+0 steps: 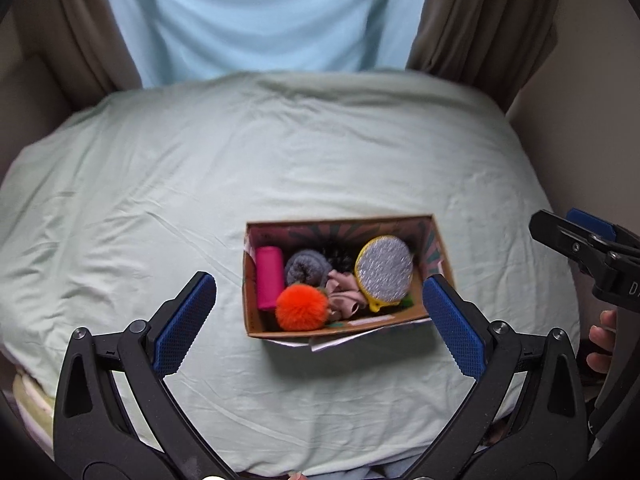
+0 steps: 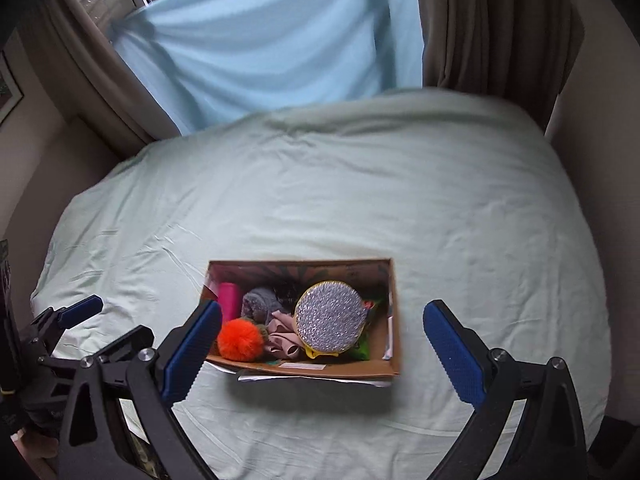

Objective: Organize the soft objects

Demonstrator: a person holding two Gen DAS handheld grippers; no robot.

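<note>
An open cardboard box (image 1: pixel 360 322) sits on the bed, holding several soft things. These include a pink roll (image 1: pixel 269 278), a grey fuzzy ring (image 1: pixel 306 266), an orange pom-pom (image 1: pixel 302 306), a beige scrunchie (image 1: pixel 344 294) and a round silver glitter pad with a yellow rim (image 1: pixel 384 272). My left gripper (image 1: pixel 319 282) hovers open above the box's near side, holding nothing. The right wrist view shows the same box (image 2: pixel 304 366), pom-pom (image 2: pixel 240 340) and glitter pad (image 2: pixel 330 316). My right gripper (image 2: pixel 323 308) is open and empty there too.
A pale green sheet (image 1: pixel 280 152) covers the bed around the box. White paper (image 1: pixel 340 342) sticks out under the box's front. A light blue curtain (image 1: pixel 260 20) and brown drapes (image 1: pixel 480 20) hang behind. A hand's fingers (image 1: pixel 602 340) show at the right edge.
</note>
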